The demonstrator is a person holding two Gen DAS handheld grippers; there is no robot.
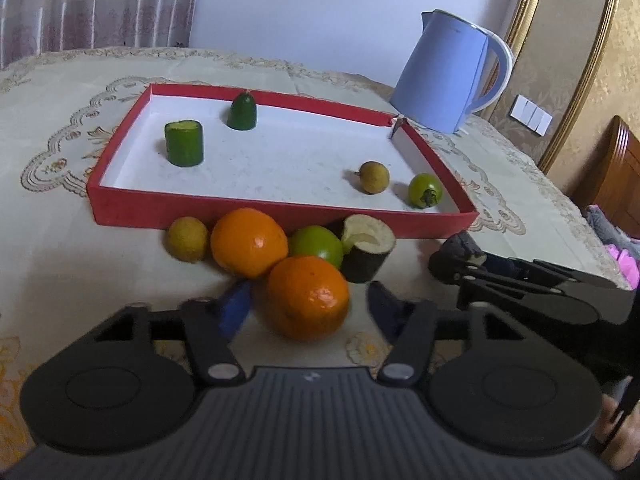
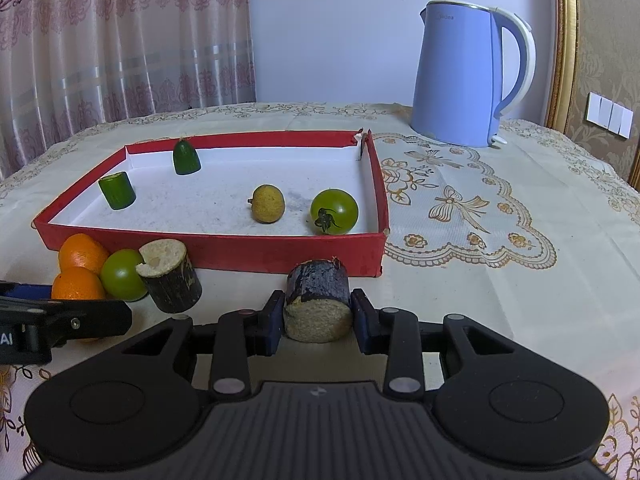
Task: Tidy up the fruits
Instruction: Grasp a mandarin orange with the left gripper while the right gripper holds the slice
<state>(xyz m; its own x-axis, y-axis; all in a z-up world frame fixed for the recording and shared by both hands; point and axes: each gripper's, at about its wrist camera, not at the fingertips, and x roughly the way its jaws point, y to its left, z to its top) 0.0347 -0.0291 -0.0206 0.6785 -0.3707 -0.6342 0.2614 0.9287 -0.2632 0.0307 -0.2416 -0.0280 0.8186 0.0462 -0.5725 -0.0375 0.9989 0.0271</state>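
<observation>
My left gripper [image 1: 310,306] stands open around the nearer orange [image 1: 308,292]; a thin gap shows at each blue pad. Behind it lie a second orange [image 1: 248,242], a green tomato [image 1: 316,244], a cut sugarcane piece [image 1: 366,252] and a small yellow fruit [image 1: 187,239], all against the red tray [image 1: 280,216]. My right gripper [image 2: 318,312] is shut on a dark sugarcane piece [image 2: 318,288] just before the tray's front wall [image 2: 240,248]. In the tray stand two cucumber pieces [image 2: 117,190], a yellow-brown fruit [image 2: 268,203] and a green tomato [image 2: 334,211].
A blue kettle [image 2: 460,76] stands at the back right of the table, beyond the tray's far corner. An embroidered cloth [image 2: 480,216] covers the table. Curtains hang behind on the left, and the table edge falls away on the right.
</observation>
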